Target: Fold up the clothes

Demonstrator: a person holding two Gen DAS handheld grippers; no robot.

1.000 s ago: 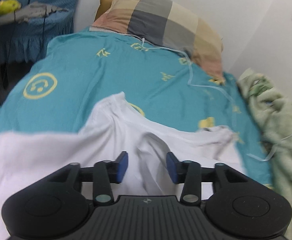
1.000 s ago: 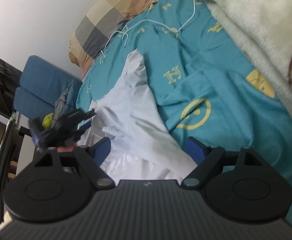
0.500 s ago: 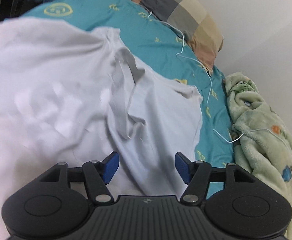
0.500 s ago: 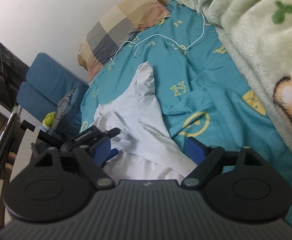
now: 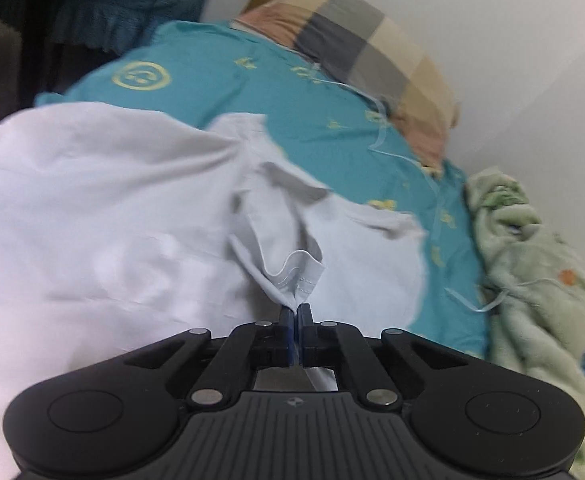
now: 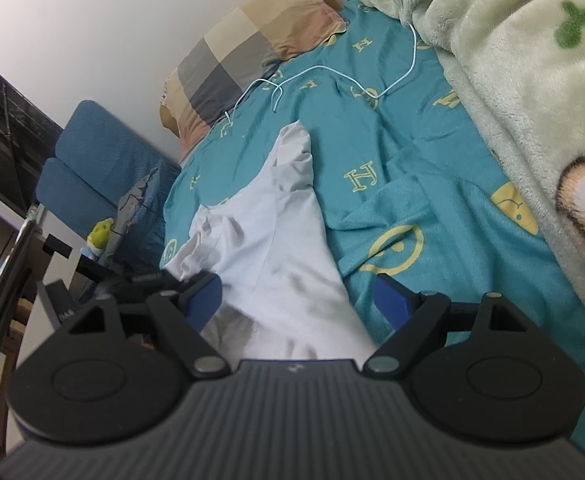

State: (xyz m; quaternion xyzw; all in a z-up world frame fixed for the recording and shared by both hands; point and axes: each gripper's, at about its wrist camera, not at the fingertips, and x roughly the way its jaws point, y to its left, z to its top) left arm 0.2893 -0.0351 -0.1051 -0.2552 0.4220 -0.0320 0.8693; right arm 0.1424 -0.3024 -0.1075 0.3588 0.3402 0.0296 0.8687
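Observation:
A white shirt (image 5: 92, 208) lies crumpled on the teal bedsheet (image 5: 292, 120). My left gripper (image 5: 295, 310) is shut on a stitched hem edge of the shirt (image 5: 300, 276), which bunches up out of its blue pads. In the right wrist view the same white shirt (image 6: 280, 248) stretches away over the teal bedsheet (image 6: 412, 160). My right gripper (image 6: 298, 298) hangs open over the shirt's near part, pads wide apart and pressing on nothing. The left gripper (image 6: 148, 280) shows dark at the shirt's left edge.
A checked pillow (image 5: 364, 52) lies at the head of the bed by the white wall. A pale green fleece blanket (image 6: 532, 100) runs along the right side. A thin white cable (image 6: 332, 76) trails over the sheet. A blue chair (image 6: 92, 168) stands left of the bed.
My left gripper went from open above the shirt to shut on its hem, and its view swung across the bed. The right gripper stayed open, nearly still.

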